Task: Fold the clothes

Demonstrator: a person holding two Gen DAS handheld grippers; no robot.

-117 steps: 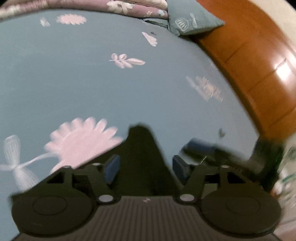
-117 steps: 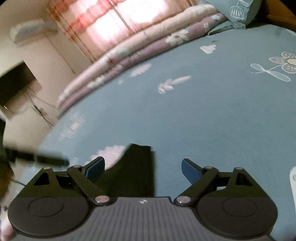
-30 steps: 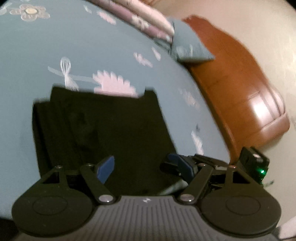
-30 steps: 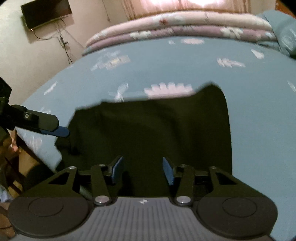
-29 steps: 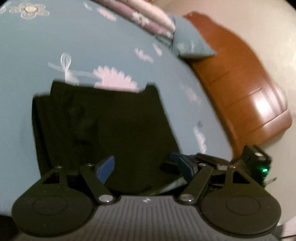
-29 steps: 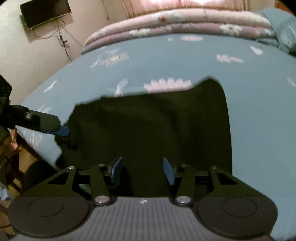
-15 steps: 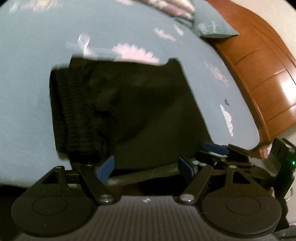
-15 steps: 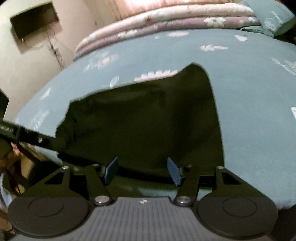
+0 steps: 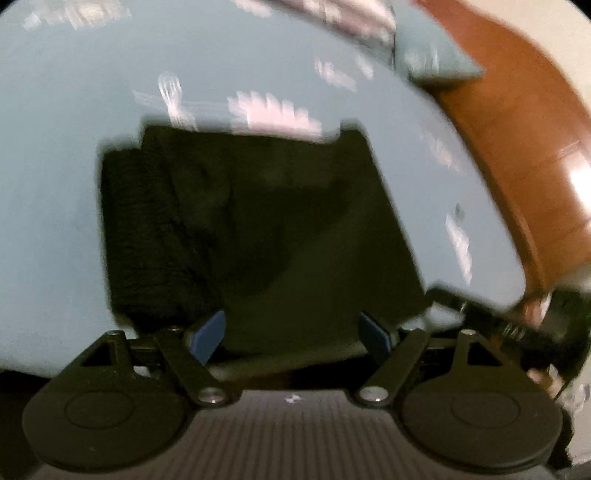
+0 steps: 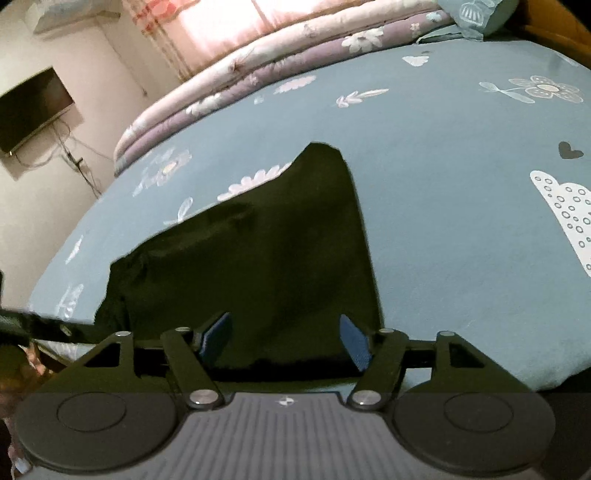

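A black folded garment lies flat on the blue flowered bedsheet, its thick folded band on the left. My left gripper is open at the garment's near edge, with the blue pads apart and pressing on nothing. In the right wrist view the same garment tapers to a corner at the far end. My right gripper stands over its near edge; its jaws are opening and the cloth lies loose between them. The right gripper shows blurred at the left view's right side.
A rolled pink and purple quilt and a teal pillow lie along the bed's far side. A wooden headboard runs on the right. A dark screen hangs on the wall. The bed's near edge is just under both grippers.
The right jaws have widened and that gripper has rolled and slid sideways along the garment's near edge. The left view has tilted a little; the garment lies still.
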